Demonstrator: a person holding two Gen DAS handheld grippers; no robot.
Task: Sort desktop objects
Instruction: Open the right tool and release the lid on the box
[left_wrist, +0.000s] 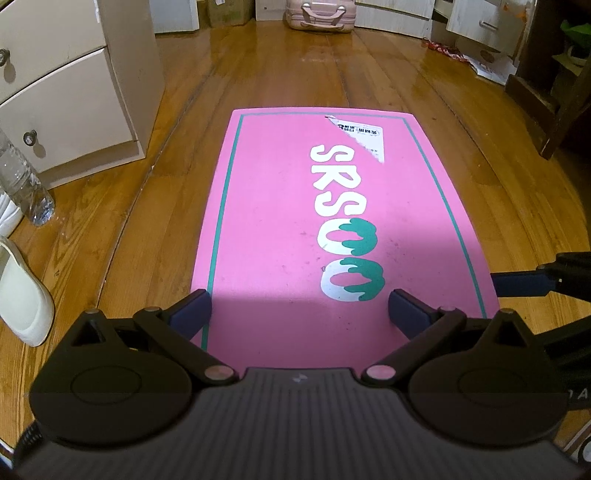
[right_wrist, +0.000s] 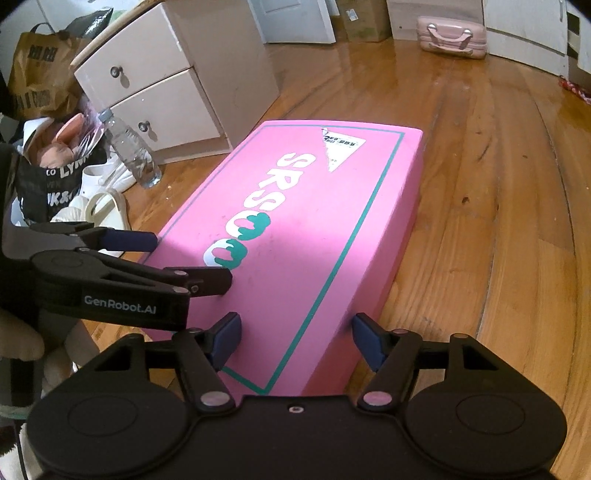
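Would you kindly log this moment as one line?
left gripper: open, empty | right gripper: open, empty | pink box: top bare | both over near end

The box (left_wrist: 280, 221) is bright pink, edged by a thin teal line, with white lettering — two letters capped in dripping green. Floor (left_wrist: 461, 122) — glossy amber wood. Cabinet (left_wrist: 74, 92): pale beige.

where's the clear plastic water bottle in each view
Left wrist view: the water bottle stands at the far left edge, on the wooden floor in front of the drawer unit.
Right wrist view: the water bottle is upper left, leaning, between the drawer unit and the white shoes.
Shared landmark: the pink box with white SRS lettering; the bottle lies to its left in both.
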